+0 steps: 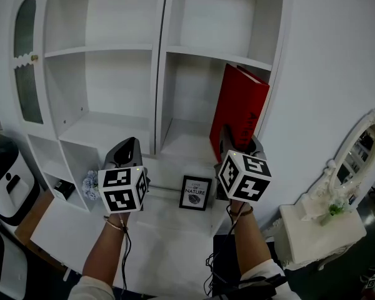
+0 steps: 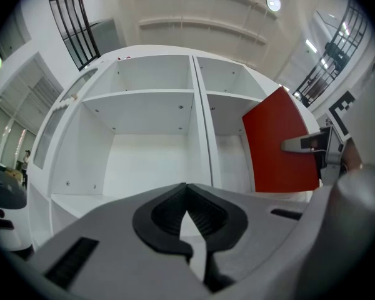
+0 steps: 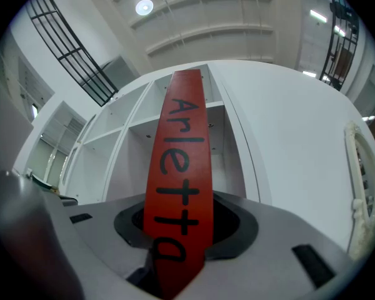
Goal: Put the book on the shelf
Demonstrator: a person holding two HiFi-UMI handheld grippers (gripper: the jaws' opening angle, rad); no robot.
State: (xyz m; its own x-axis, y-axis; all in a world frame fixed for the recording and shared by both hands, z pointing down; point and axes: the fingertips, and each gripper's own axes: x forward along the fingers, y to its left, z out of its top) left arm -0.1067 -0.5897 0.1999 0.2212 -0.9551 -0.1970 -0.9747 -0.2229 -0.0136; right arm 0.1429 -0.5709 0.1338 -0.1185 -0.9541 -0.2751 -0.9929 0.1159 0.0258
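My right tool is clamped on the book: its two dark pads press against the front and back covers near the lower end, and the spine fills the gap between them. The book is a thin, bright red hardcover with a smooth, plain cover. Its spine carries the word "Arletta" in large black letters running lengthwise. From the right gripper view the spine rises straight ahead of the tool, narrowing toward the top.

In the head view the book stands just beyond the right tool, inside the lower right compartment of the white shelf unit. It is tilted rather than square. Its upper corner reaches close under the shelf board above and its broad red face is turned to the left. I cannot tell whether its bottom edge touches the compartment floor, because the tool covers that part.

My left tool has its jaws together, the tips meeting, with nothing between them. It hangs in front of the lower left compartment, and the book shows off to its right.

Below and between the two tools a small black-framed print stands upright on the white surface. Well off to the right of the right tool stands an ornate white mirror.
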